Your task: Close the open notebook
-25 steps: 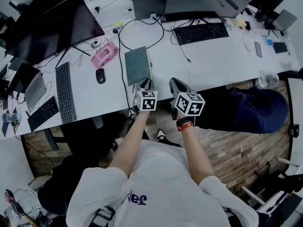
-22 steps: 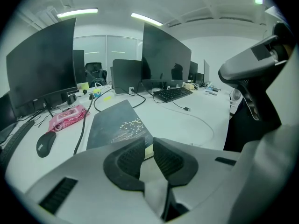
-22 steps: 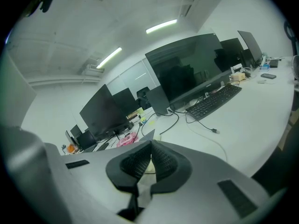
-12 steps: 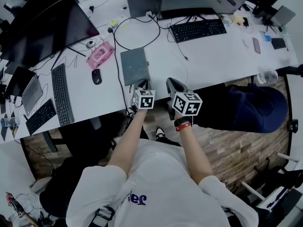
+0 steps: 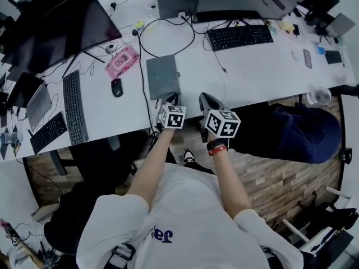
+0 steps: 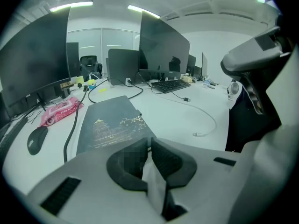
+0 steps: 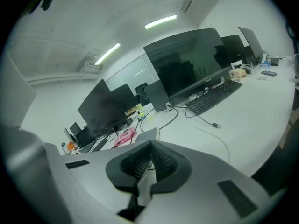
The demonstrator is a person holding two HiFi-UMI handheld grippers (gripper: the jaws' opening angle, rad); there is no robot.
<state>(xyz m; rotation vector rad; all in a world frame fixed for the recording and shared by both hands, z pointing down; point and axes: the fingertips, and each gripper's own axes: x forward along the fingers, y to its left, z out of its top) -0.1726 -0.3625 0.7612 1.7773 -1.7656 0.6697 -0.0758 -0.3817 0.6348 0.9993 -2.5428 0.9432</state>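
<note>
White office desk (image 5: pixel 252 66), screens dark: the notebook (image 5: pixel 163 77) lies shut and flat just beyond my left gripper (image 6: pixel 149 143), its jaws closing, almost together on nothing, while my right gripper (image 7: pixel 150 149) hangs pinched shut and empty. Nudged forward, those tips could catch the cover's near edge and lift it, or shove the book into the black cable (image 5: pixel 143 77) beside it. A second ago a pale page edge showed along its right side; now only dark cover.
</note>
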